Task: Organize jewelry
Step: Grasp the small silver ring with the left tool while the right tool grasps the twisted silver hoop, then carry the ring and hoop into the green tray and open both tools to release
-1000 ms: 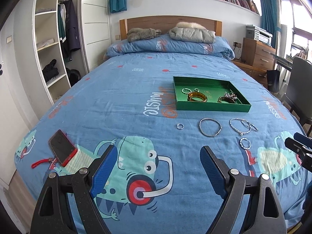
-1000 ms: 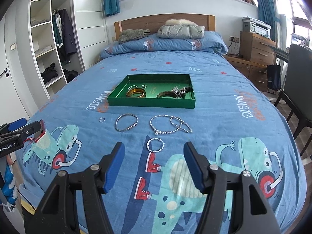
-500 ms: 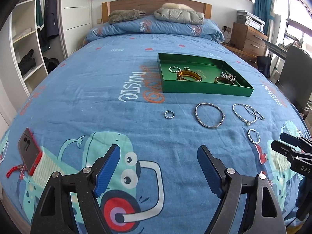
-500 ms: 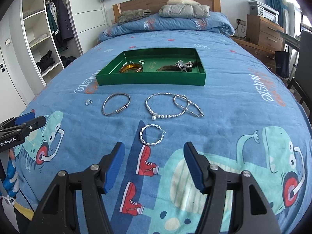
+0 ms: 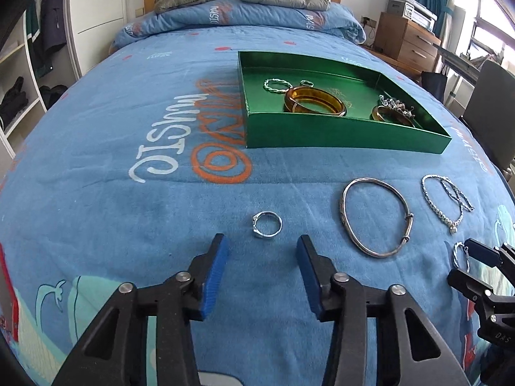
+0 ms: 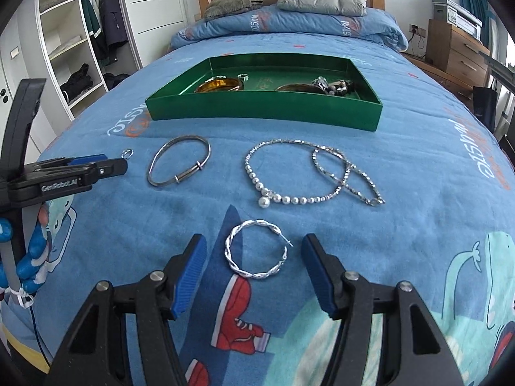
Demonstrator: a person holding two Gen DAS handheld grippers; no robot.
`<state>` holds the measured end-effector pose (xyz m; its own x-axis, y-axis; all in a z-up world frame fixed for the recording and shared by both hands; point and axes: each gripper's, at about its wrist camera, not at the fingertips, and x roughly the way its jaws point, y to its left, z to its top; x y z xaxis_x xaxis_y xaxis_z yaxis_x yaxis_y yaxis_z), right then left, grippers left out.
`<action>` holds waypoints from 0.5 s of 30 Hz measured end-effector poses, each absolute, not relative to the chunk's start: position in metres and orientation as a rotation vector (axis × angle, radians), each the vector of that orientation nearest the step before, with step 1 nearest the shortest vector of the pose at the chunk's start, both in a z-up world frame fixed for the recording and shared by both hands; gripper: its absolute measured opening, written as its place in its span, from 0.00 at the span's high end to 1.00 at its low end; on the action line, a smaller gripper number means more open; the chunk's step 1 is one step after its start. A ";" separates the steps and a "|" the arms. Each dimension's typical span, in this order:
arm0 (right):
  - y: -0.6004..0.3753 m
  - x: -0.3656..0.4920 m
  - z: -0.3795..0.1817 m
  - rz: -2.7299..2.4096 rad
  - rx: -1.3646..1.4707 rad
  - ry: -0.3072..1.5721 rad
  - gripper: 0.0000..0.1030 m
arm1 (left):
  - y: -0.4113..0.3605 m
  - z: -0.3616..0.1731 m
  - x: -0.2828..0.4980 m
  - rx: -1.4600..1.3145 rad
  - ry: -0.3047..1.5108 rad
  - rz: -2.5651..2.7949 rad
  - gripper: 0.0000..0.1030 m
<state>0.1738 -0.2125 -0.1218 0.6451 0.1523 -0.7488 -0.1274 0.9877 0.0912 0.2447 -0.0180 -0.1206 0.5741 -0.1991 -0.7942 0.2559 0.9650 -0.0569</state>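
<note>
A: While the left gripper [image 5: 262,247] hangs low over the blue cartoon-printed bed cover [image 5: 128,193], where are its fingers?

B: The blue-padded fingers [image 5: 215,273] are spread wide and hold nothing. The small silver ring [image 5: 266,224] lies on the cover just ahead of the gap between the tips, and no pad touches it. In the right wrist view this gripper [image 6: 96,164] comes in from the left edge, level and close to the cover.

A: And the right gripper [image 6: 254,270]?

B: It is also low and pointing toward the headboard, with its fingers [image 6: 190,276] spread apart. The twisted silver hoop earring [image 6: 256,259] lies flat between the two tips, apart from both pads.

A: What lies beyond the hoop?

B: A pearl-bead silver bracelet [image 6: 289,173] and a thin silver chain bracelet [image 6: 349,177], which overlap each other. To their left is a plain silver bangle [image 6: 178,164], apart from them.

A: And the shallow green rectangular tray [image 6: 264,109]?

B: It stands further up the bed, behind the loose pieces. Inside I see an amber bangle [image 5: 313,101], a second twisted hoop [image 5: 275,84], a small ring [image 5: 306,82] and, at the right side, a cluster of dark and silver pieces [image 5: 394,109] that I cannot tell apart.
</note>
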 end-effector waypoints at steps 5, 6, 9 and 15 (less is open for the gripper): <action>-0.214 0.172 -0.120 0.172 0.016 0.835 0.62 | -0.021 -0.122 0.251 0.065 0.913 -0.282 0.82; -0.214 0.170 -0.119 0.176 0.018 0.830 0.62 | -0.021 -0.122 0.250 0.068 0.910 -0.283 0.82; -0.214 0.163 -0.115 0.192 0.016 0.813 0.63 | -0.019 -0.120 0.247 0.073 0.908 -0.286 0.82; -0.216 0.151 -0.097 0.204 0.012 0.775 0.63 | -0.017 -0.109 0.234 0.058 0.891 -0.296 0.82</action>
